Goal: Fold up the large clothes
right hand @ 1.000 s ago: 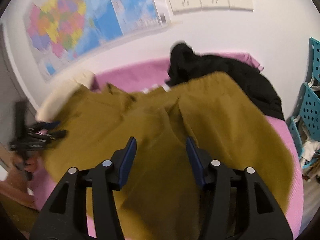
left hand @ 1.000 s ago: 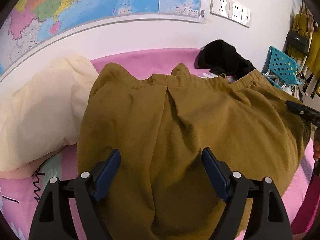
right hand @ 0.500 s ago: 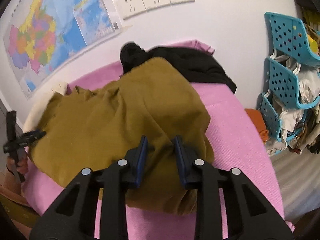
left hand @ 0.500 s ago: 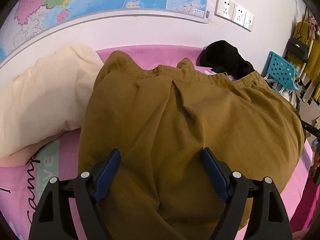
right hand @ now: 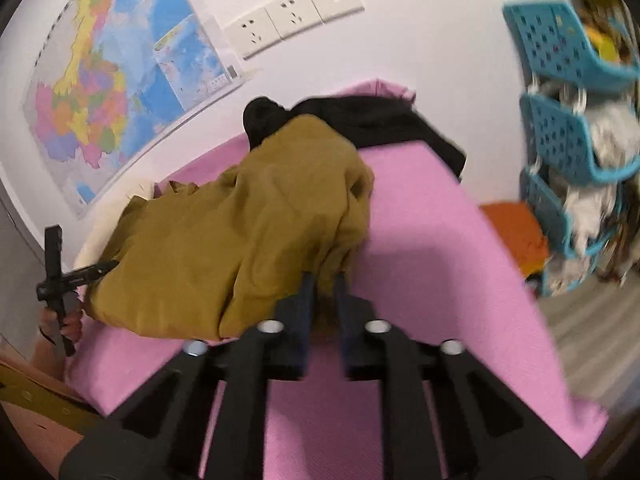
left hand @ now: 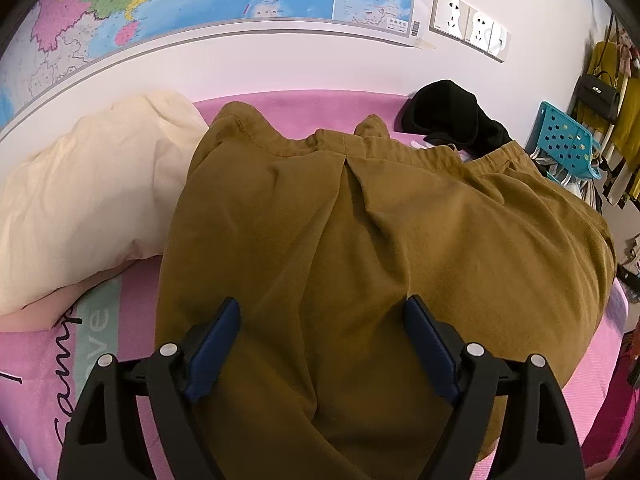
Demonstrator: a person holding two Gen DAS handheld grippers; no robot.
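A large mustard-brown garment (left hand: 360, 248) lies spread on the pink bed (left hand: 320, 104), its waistband toward the wall. My left gripper (left hand: 322, 336) is open, its blue pads wide apart just above the cloth near the front edge. In the right wrist view the garment (right hand: 240, 232) is bunched, and my right gripper (right hand: 323, 292) is shut on its right edge, pulling it over the pink sheet (right hand: 420, 240). The left gripper (right hand: 76, 276) shows at the far left of that view, held by a hand.
A cream pillow (left hand: 88, 184) lies left of the garment. A black garment (left hand: 452, 112) is heaped by the wall. Blue perforated baskets (right hand: 568, 112) with clothes stand to the right. A map (left hand: 200, 4) and wall sockets (left hand: 468, 28) are behind.
My right gripper has closed from open onto the garment's right edge and drawn back to the right, bunching the cloth. The left gripper stays open in place.
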